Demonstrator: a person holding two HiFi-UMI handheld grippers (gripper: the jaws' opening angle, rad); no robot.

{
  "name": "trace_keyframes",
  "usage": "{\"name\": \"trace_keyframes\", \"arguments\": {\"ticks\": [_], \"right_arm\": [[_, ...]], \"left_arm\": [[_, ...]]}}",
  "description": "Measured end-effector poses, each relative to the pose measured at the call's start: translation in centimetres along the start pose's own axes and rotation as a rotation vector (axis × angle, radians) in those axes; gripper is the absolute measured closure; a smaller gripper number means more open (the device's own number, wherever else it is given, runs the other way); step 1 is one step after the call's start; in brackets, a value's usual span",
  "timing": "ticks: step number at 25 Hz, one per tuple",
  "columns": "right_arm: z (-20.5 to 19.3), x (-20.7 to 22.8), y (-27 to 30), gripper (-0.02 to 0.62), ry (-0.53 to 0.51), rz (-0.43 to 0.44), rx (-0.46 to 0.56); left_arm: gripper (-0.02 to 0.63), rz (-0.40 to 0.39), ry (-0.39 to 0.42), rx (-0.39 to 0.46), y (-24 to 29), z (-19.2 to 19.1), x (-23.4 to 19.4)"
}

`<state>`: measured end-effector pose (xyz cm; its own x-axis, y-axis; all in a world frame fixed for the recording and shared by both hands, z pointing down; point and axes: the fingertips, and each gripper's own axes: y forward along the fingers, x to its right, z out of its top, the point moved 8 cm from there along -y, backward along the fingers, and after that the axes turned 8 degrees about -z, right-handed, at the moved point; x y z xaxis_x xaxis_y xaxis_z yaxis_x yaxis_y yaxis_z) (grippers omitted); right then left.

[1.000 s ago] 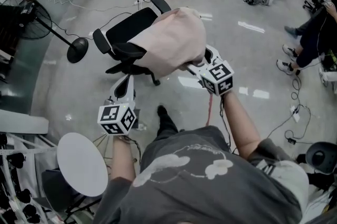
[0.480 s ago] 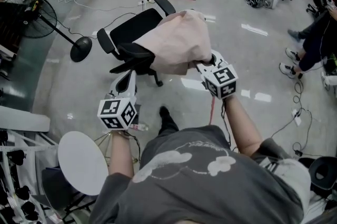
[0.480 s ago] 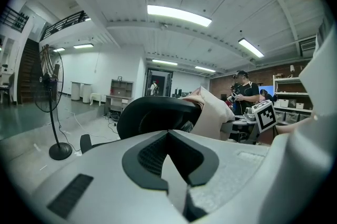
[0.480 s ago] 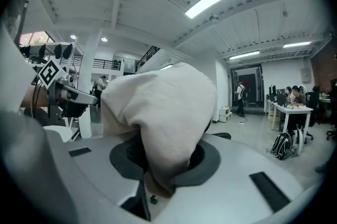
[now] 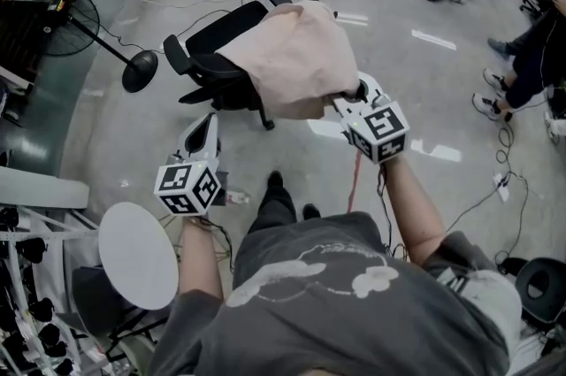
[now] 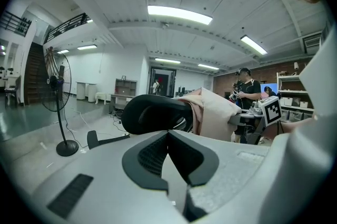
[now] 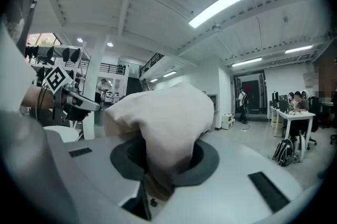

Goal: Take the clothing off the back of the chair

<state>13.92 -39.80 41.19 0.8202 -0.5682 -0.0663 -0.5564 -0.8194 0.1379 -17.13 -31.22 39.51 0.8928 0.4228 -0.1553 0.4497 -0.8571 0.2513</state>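
Jaws of the right gripper (image 5: 352,94) have just been closing and pinch a bunched fold of the pale pink garment (image 5: 296,56). Its soft, creased cloth drapes in a rounded hump over the top edge of the black office chair's (image 5: 212,42) backrest. Jaws of the left gripper (image 5: 202,134) are together on nothing, held lower and nearer the person's body, while the right forearm reaches forward above the glossy grey floor (image 5: 424,82).
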Motion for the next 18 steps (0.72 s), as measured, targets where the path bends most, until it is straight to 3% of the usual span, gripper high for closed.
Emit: {"name": "trace_keyframes", "arguments": {"ticks": [9,18], "right_arm": [[-1.4,0.2,-4.5,0.526,0.042,0.024,0.006],[-2.6,-1.5,-5.2,0.526,0.139,-0.027,-0.007]], "left_arm": [[0.606,-0.03,-0.005,-0.027,0.6,-0.8,2.9],[0.606,-0.065,-0.016,-0.037,-0.9,-2.2,3.5]]}}
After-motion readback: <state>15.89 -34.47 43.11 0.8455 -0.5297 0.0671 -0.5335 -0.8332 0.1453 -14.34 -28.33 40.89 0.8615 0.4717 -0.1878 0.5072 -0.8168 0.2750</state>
